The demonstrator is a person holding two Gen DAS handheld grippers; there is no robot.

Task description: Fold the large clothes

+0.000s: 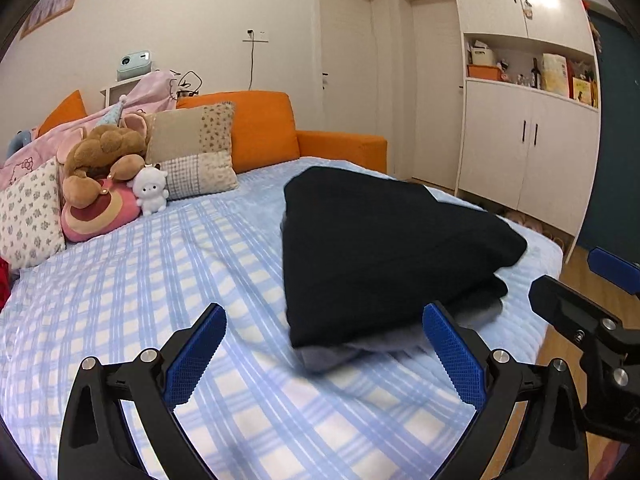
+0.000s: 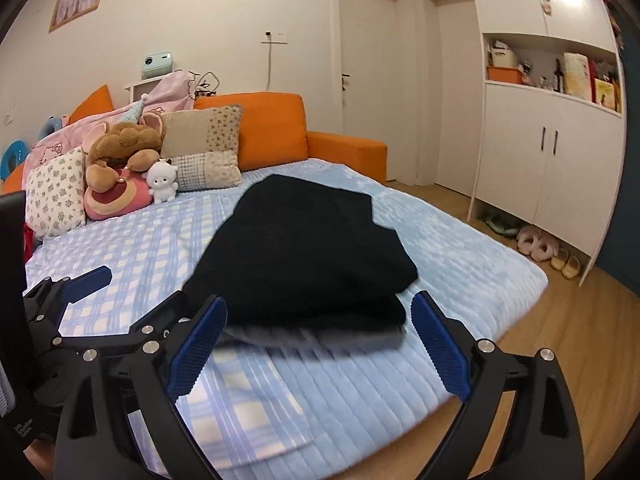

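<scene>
Both claws, the left claw (image 1: 324, 356) and the right claw (image 2: 318, 346), stand wide apart and hold nothing. The black garment (image 1: 380, 256) lies folded on the bed (image 1: 140, 288), near its foot. To finish well, I would press its grey lower edge flat. Pillows (image 1: 196, 148) and white cupboards (image 1: 532, 152) stand behind.

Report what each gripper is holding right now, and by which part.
Nothing is held. The left gripper and the right gripper both stand open, clear of the folded black garment lying on the bed.
</scene>
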